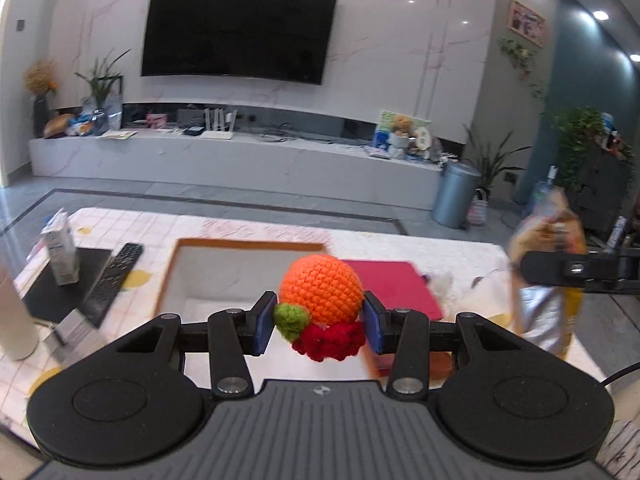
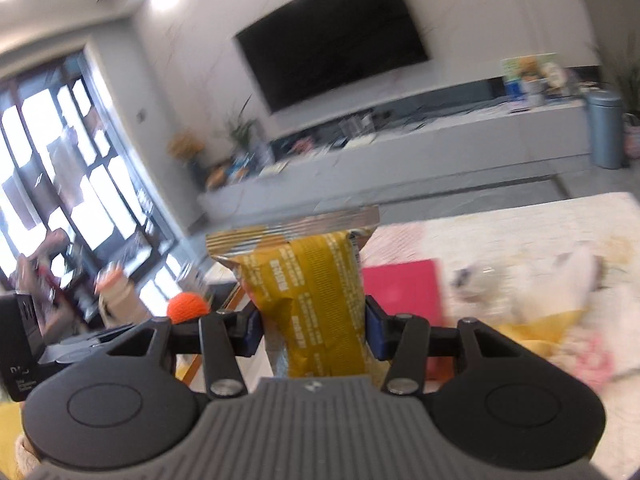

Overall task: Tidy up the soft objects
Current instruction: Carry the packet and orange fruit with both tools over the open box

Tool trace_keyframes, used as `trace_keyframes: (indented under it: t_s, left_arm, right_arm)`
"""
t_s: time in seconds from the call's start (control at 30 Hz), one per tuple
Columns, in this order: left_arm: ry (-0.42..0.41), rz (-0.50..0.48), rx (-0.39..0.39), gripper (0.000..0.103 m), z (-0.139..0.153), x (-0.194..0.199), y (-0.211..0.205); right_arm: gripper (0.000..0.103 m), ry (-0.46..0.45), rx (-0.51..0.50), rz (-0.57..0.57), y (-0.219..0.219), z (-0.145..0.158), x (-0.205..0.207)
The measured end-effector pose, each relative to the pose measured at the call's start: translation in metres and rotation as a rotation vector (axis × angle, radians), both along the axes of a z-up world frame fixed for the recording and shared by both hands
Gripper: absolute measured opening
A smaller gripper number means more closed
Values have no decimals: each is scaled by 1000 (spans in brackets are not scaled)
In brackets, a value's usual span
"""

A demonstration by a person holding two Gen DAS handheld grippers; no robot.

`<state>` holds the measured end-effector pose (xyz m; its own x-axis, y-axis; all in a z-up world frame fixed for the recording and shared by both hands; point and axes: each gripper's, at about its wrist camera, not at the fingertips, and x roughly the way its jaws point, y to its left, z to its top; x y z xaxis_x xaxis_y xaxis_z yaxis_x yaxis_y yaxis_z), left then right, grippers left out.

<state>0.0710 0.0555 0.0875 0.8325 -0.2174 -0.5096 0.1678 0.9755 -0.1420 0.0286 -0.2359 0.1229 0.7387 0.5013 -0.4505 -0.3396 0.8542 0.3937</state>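
White soft thing (image 2: 560,284) blurred; snack packet (image 1: 548,280) smeared.

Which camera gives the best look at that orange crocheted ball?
The left wrist view: the crocheted ball sits sharp and whole, gripped in the left gripper. The right wrist view shows only its orange top peeking over black linkage.

Left gripper (image 1: 319,322) and right gripper (image 2: 314,330), fingers (image 1: 264,322) half-spread, each clamped.

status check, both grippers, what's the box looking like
Left gripper shut on crochet orange. Right gripper shut on yellow snack bag. Box ahead, nothing blocking.
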Motion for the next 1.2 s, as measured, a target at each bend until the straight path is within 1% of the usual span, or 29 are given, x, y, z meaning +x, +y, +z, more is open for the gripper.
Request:
trace_keyframes:
  t_s: [0.1, 0.2, 0.33, 0.37, 0.47, 0.57, 0.63, 0.7, 0.87, 0.93, 1.03, 1.07, 1.2]
  left_arm:
    - [20, 40, 13, 51, -16, 4, 9]
    - [51, 67, -2, 51, -31, 9, 22]
    - [79, 100, 7, 51, -49, 11, 44]
    - [91, 109, 11, 51, -55, 11, 48]
    - [134, 129, 14, 51, -70, 18, 57]
    - [142, 179, 59, 51, -78, 22, 61]
    - [150, 174, 57, 51, -81, 21, 62]
    - [173, 164, 44, 51, -82, 23, 63]
    - [206, 183, 86, 51, -89, 25, 63]
    - [203, 183, 85, 51, -89, 23, 63]
    - [203, 198, 79, 56, -87, 20, 65]
    - [204, 200, 71, 56, -87, 20, 66]
    - [208, 211, 47, 56, -85, 16, 69]
  right_arm:
    - [49, 8, -44, 91, 46, -7, 12]
    - [49, 57, -76, 182, 83, -20, 25]
    - [49, 77, -170, 203, 120, -41, 41]
    - [49, 90, -179, 202, 124, -47, 46]
    - [49, 144, -194, 187, 136, -62, 62]
    - [49, 142, -265, 168, 150, -74, 74]
    - [49, 146, -300, 167, 151, -80, 77]
    - [48, 164, -309, 178, 155, -86, 81]
    - [48, 172, -333, 175, 162, -93, 84]
    - [48, 167, -350, 182, 166, -94, 82]
    - [48, 160, -383, 180, 171, -95, 83]
    - [48, 162, -395, 177, 173, -97, 83]
    - [48, 199, -422, 167, 177, -106, 89]
